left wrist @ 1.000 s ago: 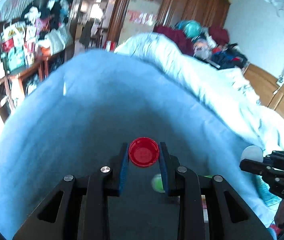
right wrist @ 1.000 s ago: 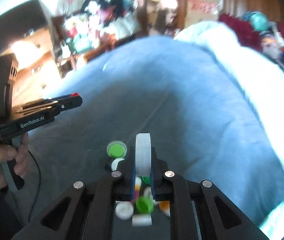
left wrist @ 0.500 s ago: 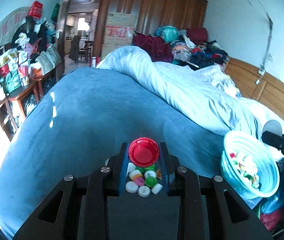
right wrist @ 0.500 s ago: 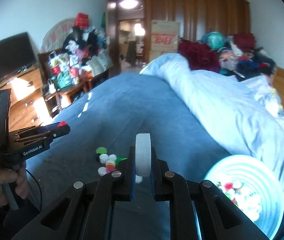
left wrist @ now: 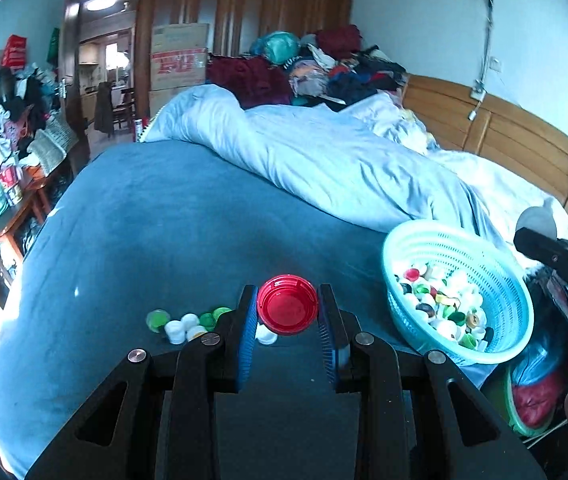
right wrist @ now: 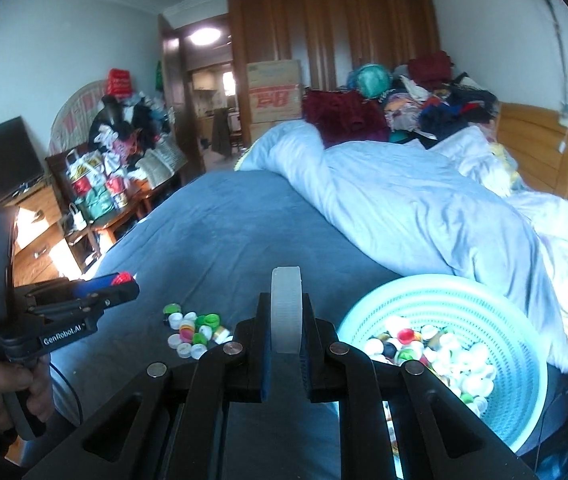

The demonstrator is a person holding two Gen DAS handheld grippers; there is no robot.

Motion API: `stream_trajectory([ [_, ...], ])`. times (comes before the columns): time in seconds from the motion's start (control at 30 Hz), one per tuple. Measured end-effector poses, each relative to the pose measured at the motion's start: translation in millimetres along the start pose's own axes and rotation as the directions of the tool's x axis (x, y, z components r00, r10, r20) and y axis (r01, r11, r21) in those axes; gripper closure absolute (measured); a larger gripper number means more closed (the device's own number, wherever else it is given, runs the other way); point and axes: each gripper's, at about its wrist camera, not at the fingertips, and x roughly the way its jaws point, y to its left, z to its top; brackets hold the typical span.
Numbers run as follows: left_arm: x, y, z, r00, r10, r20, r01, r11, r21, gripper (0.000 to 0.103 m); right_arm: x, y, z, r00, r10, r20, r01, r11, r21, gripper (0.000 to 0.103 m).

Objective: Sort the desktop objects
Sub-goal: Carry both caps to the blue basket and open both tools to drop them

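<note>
- Left gripper (left wrist: 287,312): its blue-padded jaws are clamped on a red cap (left wrist: 287,309), which faces the camera with its hollow side; the gripper is held in the air above the near edge of the dark blue bedspread (left wrist: 164,224).
- Right gripper (right wrist: 286,312): its jaws are pressed narrowly on a white cap (right wrist: 286,307) held on edge, ribbed rim toward the camera; it too is above the near edge of the bedspread.
- Basket (left wrist: 496,264): a pale turquoise perforated bowl resting at the near right corner of the bedspread, just beside the rumpled light blue duvet (left wrist: 324,160). It holds a heap of mixed caps (left wrist: 440,304), mostly white with some green, red and black.
- Loose caps (right wrist: 194,330): a small cluster of white, green, yellow and pink caps lying on the bedspread, to the left of the basket and well apart from it.
- In the right wrist view the left gripper appears at the left of the basket, gripped by a hand (right wrist: 0,392) at its handle, the red cap just visible at its tip.
- In the left wrist view the right gripper's tip shows at the right edge, beyond the basket, with the white cap.
</note>
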Motion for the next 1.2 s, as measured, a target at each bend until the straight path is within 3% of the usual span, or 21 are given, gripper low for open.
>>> stream_trajectory([
  [0.73,42.6,-91.9,19.9,0.995,-0.053,-0.085,0.064,0.989,0.134,0.078,-1.4,-74.8,-26.7,0.993,-0.101,-0.053,0.106,0.989,0.108,0.091],
  [1.2,96.8,-163.6,46.7,0.972,-0.134,-0.192,0.172,0.965,0.196,0.078,3.5,-148.4,-29.0,0.974,-0.185,-0.128,0.204,0.967,0.152,0.09],
])
